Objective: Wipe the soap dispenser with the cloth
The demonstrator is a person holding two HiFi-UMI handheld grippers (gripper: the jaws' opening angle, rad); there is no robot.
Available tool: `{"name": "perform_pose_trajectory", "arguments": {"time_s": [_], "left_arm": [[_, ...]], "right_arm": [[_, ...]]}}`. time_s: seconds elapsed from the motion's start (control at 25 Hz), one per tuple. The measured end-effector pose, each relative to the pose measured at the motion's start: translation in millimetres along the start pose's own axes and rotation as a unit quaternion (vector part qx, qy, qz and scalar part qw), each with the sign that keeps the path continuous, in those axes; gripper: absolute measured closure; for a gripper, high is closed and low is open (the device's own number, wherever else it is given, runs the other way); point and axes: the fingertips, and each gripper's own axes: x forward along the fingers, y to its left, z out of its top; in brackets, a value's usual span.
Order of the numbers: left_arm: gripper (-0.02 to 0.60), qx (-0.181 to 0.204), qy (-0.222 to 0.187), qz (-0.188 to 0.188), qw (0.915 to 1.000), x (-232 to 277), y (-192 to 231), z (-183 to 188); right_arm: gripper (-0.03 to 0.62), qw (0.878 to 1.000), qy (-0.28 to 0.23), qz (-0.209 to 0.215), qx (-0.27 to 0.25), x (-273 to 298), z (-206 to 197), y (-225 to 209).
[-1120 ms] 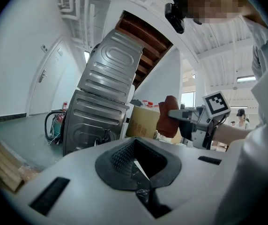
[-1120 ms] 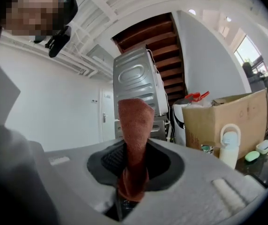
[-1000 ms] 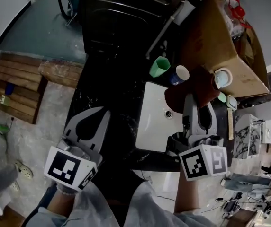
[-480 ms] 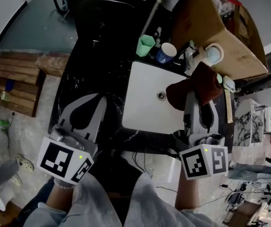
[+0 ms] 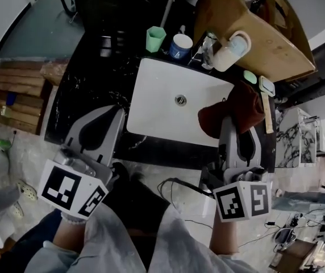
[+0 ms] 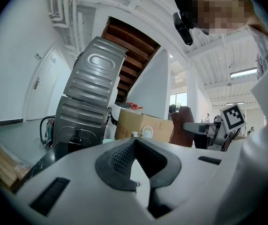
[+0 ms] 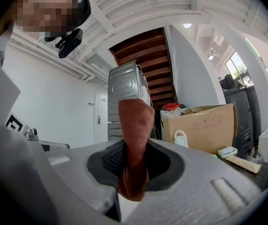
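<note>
Your right gripper [image 5: 238, 128] is clamped on the rust-red cloth [image 5: 236, 110], which stands up from between its jaws and sits over the right end of the white sink [image 5: 162, 104]. The cloth is clear of the soap dispenser [image 5: 230, 49], which stands on the dark counter [image 5: 77, 90] behind the sink's far right corner, against the cardboard box [image 5: 248, 21]. Your left gripper [image 5: 117, 114] has its jaws closed on nothing and hovers at the sink's near left corner, well apart from the dispenser, with a green cup [image 5: 155, 38] and a blue mug [image 5: 180, 45] along the sink's far rim.
</note>
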Motion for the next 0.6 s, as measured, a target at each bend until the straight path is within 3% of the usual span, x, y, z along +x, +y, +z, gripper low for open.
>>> {"name": "perform_pose_trajectory", "arguments": {"time_s": [0.36,0.6], "left_arm": [[0.578,0.006,-0.001,-0.002,1.0000,-8.6,-53.4,-1.4],[0.578,0.006,-0.001,-0.005,1.0000,-13.3,-64.4,2.8]], "right_arm": [[0.516,1.000,0.005,0.017,0.001,-45.7,-8.0,-17.7],[0.516,0.999,0.020,0.026,0.011,-59.9,-24.5,-13.3]]}}
